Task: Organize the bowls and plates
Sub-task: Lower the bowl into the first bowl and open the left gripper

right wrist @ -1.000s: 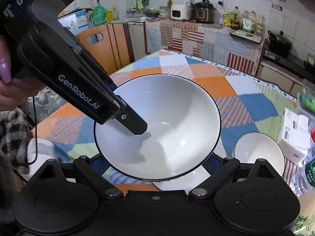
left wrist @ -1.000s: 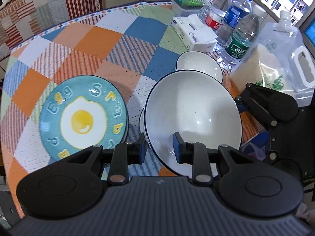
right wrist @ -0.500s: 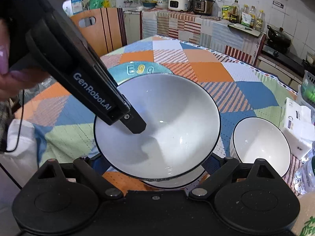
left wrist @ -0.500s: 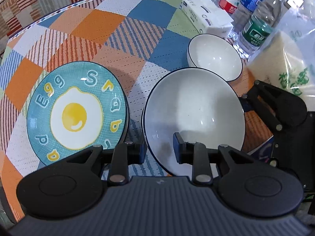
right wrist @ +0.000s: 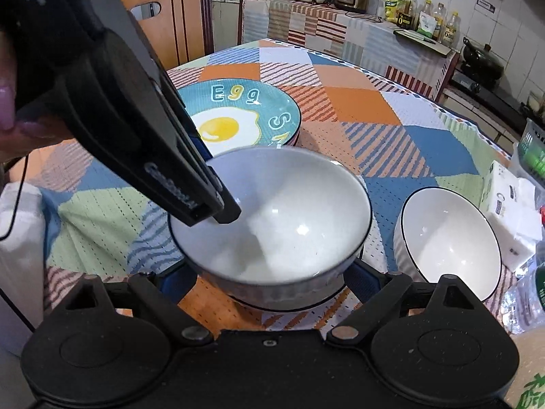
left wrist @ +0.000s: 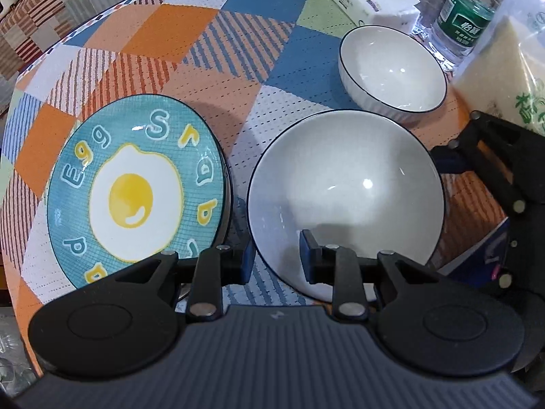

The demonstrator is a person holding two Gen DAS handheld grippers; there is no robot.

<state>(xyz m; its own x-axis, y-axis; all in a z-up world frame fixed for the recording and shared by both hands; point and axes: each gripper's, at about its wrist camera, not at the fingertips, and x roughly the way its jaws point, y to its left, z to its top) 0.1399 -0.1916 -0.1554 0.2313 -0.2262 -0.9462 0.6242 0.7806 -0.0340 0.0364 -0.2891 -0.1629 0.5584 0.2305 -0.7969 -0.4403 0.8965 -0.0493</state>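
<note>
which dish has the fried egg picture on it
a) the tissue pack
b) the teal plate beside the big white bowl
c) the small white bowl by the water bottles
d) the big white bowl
b: the teal plate shows a yellow yolk with "Egg" lettering, lying right beside the big white bowl, whose inside is plain.

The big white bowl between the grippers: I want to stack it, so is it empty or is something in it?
Empty. The big white bowl shows only bare glazed white inside, with light glints, in both views.

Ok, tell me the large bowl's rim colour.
Dark blue-black line on the white large bowl; left wrist view shows it best.
</note>
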